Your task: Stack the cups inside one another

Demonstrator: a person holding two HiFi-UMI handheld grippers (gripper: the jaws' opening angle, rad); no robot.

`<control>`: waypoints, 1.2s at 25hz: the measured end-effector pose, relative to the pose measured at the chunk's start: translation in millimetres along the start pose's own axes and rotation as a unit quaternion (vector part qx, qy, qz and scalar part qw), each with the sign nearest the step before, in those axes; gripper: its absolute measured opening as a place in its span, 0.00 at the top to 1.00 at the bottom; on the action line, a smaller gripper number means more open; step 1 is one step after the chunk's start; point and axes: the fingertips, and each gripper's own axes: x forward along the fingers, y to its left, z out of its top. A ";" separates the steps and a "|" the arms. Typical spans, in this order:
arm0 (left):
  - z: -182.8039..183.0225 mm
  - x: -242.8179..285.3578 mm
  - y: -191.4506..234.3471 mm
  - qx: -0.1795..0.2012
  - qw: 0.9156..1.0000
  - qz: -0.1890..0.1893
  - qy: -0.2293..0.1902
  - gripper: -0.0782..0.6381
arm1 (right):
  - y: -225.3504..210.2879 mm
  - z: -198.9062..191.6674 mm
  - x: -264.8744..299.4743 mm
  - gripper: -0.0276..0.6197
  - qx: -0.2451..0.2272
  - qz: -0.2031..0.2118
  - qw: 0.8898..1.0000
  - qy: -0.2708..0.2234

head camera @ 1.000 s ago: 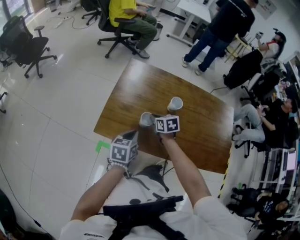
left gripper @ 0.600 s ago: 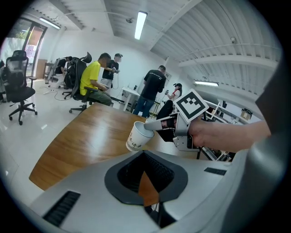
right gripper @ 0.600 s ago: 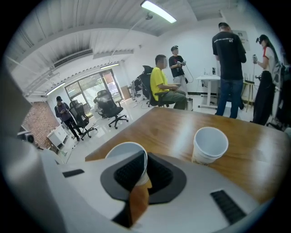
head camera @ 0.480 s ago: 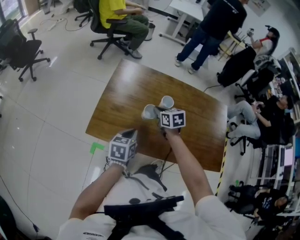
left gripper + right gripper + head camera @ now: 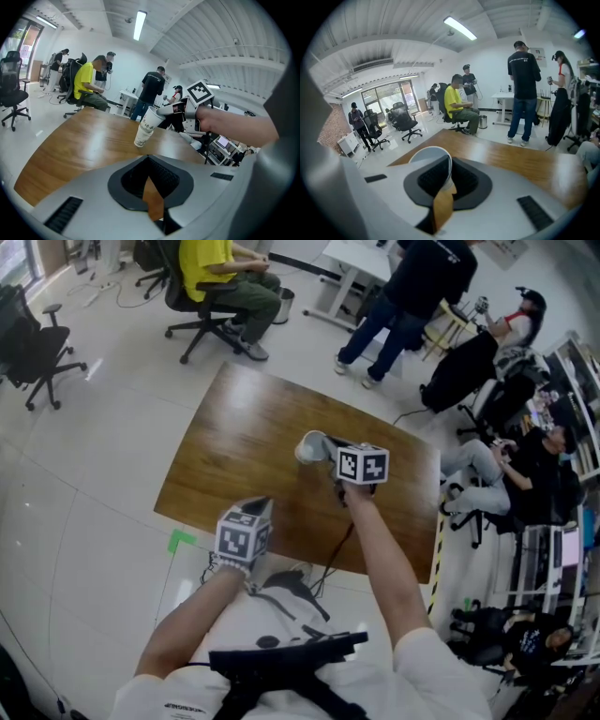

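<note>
My right gripper [image 5: 330, 452] is shut on the rim of a white paper cup [image 5: 313, 446], with one jaw inside the cup's mouth [image 5: 427, 158]. It holds the cup tilted above the brown wooden table [image 5: 234, 446]. In the left gripper view the held cup [image 5: 151, 117] hangs directly over a second white cup [image 5: 142, 138] that stands on the table; their outlines overlap, and I cannot tell whether they touch. My left gripper [image 5: 260, 509] hovers at the table's near edge, jaws together with nothing between them [image 5: 151, 197].
A person in a yellow shirt [image 5: 214, 263] sits on an office chair beyond the table. A person in dark clothes [image 5: 412, 287] stands at the far right. More chairs and seated people line the right side [image 5: 525, 456]. Green tape [image 5: 177, 540] marks the floor.
My right gripper has lifted the cup and carried it away from me, over the standing cup. That cup is now hidden in the head view. The left gripper has shifted only slightly.
</note>
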 end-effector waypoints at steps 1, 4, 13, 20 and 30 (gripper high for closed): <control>3.0 2.1 -1.8 0.000 1.000 0.000 -0.002 0.90 | -6.1 3.9 -2.0 0.92 0.000 -0.003 1.000 -0.002; 6.9 7.9 -4.8 0.000 1.000 0.000 -0.006 0.90 | -22.0 12.0 -5.1 0.92 0.001 -0.011 1.000 -0.006; 12.5 19.0 -3.1 -0.013 1.000 0.012 -0.010 0.90 | -49.3 14.7 8.1 0.92 -0.003 -0.016 1.000 0.022; 14.5 24.7 4.9 -0.022 0.999 0.021 -0.008 0.90 | -57.2 11.0 24.4 0.92 -0.005 -0.010 0.999 0.037; 13.0 32.1 11.4 -0.030 0.999 0.022 0.001 0.90 | -61.8 -10.1 41.0 0.92 0.008 -0.005 0.998 0.057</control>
